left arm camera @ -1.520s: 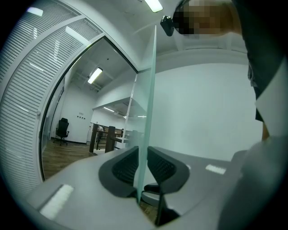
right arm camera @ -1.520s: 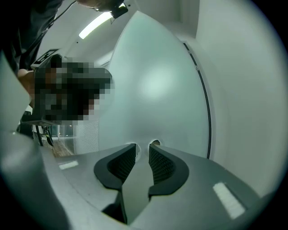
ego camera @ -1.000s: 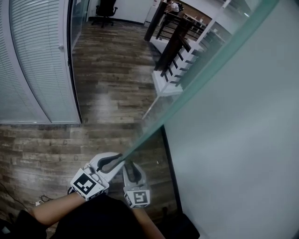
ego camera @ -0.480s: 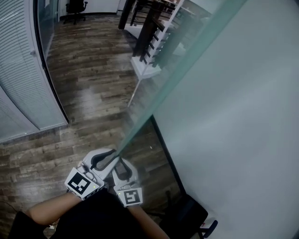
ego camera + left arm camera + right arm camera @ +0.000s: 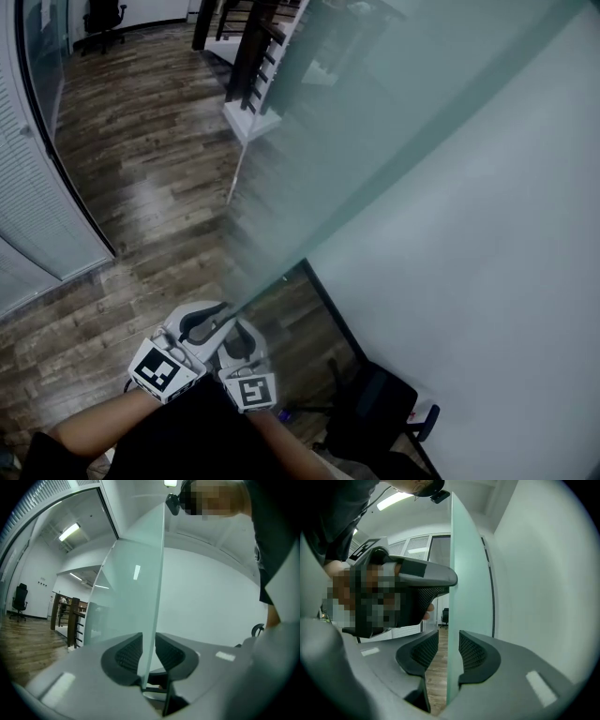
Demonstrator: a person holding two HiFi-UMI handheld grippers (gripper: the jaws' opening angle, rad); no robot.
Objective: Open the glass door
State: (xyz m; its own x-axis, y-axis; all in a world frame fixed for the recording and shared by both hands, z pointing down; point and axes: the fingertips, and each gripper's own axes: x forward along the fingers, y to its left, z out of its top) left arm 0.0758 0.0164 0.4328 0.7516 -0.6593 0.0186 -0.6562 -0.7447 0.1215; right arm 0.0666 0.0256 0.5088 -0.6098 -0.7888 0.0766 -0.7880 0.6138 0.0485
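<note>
Your left gripper [image 5: 149,639] is clamped on the free edge of the frosted, green-tinged glass door [image 5: 361,141]. Your right gripper [image 5: 449,637], its jaws just opened, loosely straddles that same edge just beside it. Bare wood floor [image 5: 141,187] lies open left of both tools, and a white wall [image 5: 487,281] stands on their right.

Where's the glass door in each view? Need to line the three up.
Head view: glass door slants from top right down to lower centre-left.
Left gripper view: door edge upright at centre, pane spreading left.
Right gripper view: door edge upright at centre.
Shared landmark: black office chair, top left, far left, just left of the door's edge.
</note>
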